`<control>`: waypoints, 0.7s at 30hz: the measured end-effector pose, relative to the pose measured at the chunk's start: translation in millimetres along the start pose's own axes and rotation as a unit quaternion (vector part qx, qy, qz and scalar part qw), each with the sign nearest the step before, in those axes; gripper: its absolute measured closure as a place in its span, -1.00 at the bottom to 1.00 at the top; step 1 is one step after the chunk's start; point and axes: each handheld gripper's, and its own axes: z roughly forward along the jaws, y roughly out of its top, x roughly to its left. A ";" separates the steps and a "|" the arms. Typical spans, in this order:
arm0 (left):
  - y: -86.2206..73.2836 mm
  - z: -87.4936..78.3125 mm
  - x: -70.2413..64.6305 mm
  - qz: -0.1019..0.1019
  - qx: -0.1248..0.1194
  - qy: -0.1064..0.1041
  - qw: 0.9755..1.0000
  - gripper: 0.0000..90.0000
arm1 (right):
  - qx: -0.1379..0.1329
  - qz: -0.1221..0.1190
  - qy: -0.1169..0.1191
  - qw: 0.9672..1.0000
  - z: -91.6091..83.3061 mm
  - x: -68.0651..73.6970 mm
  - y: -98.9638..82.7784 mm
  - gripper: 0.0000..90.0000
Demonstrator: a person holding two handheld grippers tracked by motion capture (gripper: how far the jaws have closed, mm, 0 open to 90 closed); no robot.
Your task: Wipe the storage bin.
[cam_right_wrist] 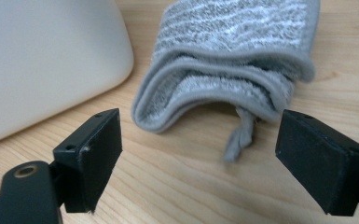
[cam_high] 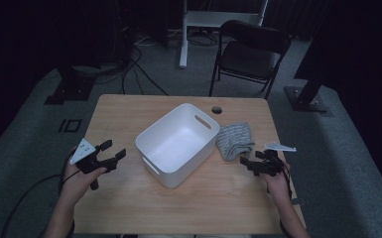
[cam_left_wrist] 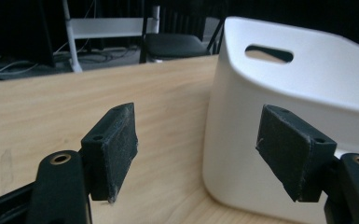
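Nothing moved yet: grey folded cloth lies on the worktop just beside the white bin.
Left gripper and right gripper both gape, holding nothing; the bin looks empty, though dimly lit.

We count one white plastic bin with cut-out handles on the wooden table. Just right of the bin lies one folded grey striped towel. We see two handheld grippers, one on each side of the bin. Beyond the table's far edge stands one black folding chair.
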 end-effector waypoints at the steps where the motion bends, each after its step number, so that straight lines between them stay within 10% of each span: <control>1: -1.7 -0.1 0.3 0.000 0.002 0.001 1.000 -0.36 | 0.000 0.000 0.001 1.000 -0.8 0.7 -2.2 -0.69; 21: -41.1 -3.9 11.5 -0.011 0.069 0.056 0.996 -0.36 | -0.002 0.012 -0.049 0.999 -21.0 11.6 -32.5 -0.69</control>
